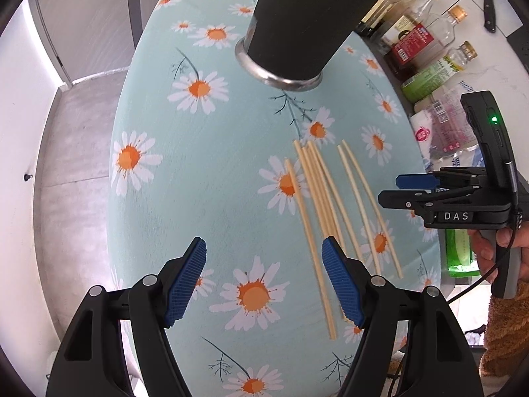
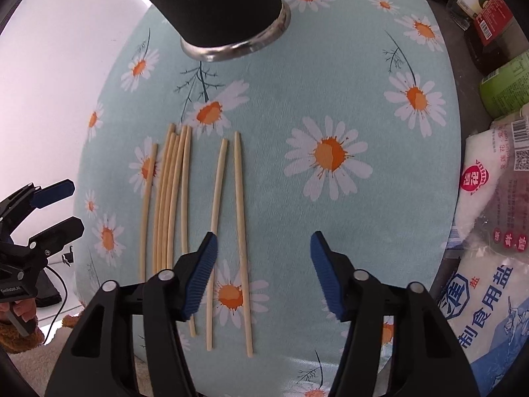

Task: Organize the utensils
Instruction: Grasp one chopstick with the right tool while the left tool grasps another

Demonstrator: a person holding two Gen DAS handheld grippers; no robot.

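- The right gripper (image 2: 263,276) is pointing steeply down at the counter (image 2: 330,66) with its blue fingers (image 2: 201,276) standing apart and nothing clamped between them
- Two pale chopsticks are lying a little apart from the rest – the right-hand pair (image 2: 231,231) – and their near ends are running into the gap between these fingers; the left one of the two is passing just under the left pad, the other sitting inside the gap, nearer that same pad
- Their long axis is running away from the gripper toward the dark cup (image 2: 228,3), roughly across the line along which the fingers would be closing – so, as I judge it, a pinch would be catching the sticks across their width
- The left gripper (image 1: 264,281) is also hanging open and empty; the main bundle of chopsticks (image 1: 317,218) is lying toward its right finger (image 1: 340,284), partly under that pad rather than centred in the gap
- The sticks of the bundle are lying nearly parallel on the daisy-print cloth, one stray stick just to its left
- The right gripper is looking better lined up for the separate pair, the left for the bundle
- Beyond the counter, bottles (image 1: 426,33) and bags of salt (image 2: 489,264) are standing to the right side
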